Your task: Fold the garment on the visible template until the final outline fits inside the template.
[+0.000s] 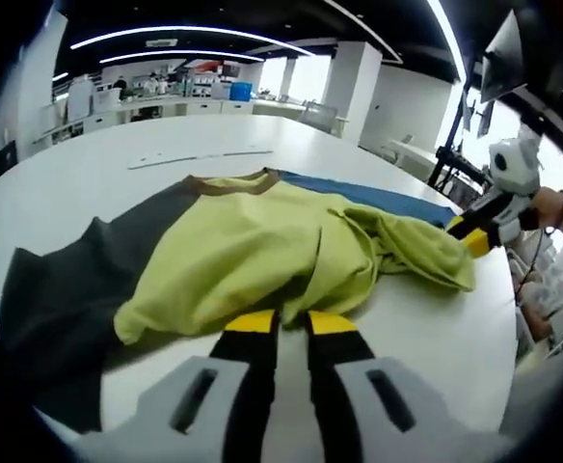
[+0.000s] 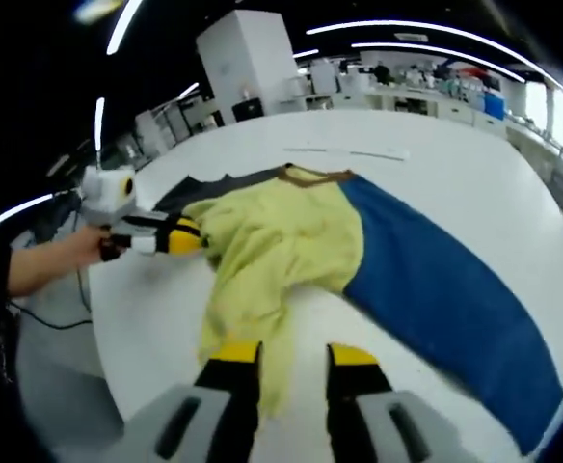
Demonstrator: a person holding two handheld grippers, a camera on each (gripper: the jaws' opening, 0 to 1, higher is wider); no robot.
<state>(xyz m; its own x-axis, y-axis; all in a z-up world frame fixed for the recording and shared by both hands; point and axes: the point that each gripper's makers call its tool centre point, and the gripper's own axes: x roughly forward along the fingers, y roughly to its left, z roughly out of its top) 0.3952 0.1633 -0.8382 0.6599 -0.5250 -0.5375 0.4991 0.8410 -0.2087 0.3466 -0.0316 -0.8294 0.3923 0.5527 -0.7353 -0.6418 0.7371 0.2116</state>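
Open-plan workshop: white columns, ceiling strip lights, benches along the far wall. Work surface is a large white table (image 1: 118, 154), bare apart from a thin pale strip (image 2: 344, 151) lying beyond the garment.

Template (image 2: 455, 289): a flat sheet lies under the garment, blue on one side and dark grey (image 1: 60, 299) on the other. It appears to be one sheet, though the join is covered.

Garment (image 1: 253, 251): yellow-green T-shirt with a brown collar band (image 1: 238, 183), lying on the template near the middle of the table. The body is spread but rumpled. One side is bunched into a heap of folds, and a long flap trails off the template onto the bare table. The outline does not yet fit the template.

Handling, as judged: light, limp knit, no stiffness. It will drape and drag rather than hold a crease, and may slide on the smooth sheet. Best grips look to be hem corners and the sleeve edge, pinching one layer.

Left gripper (image 1: 280, 322): jaws slightly parted, nothing between them, tips just short of the near hem. Right gripper (image 2: 293, 355): jaws apart, empty, the trailing flap lying beside and under one tip. In the left gripper view its yellow tip meets the bunched sleeve.
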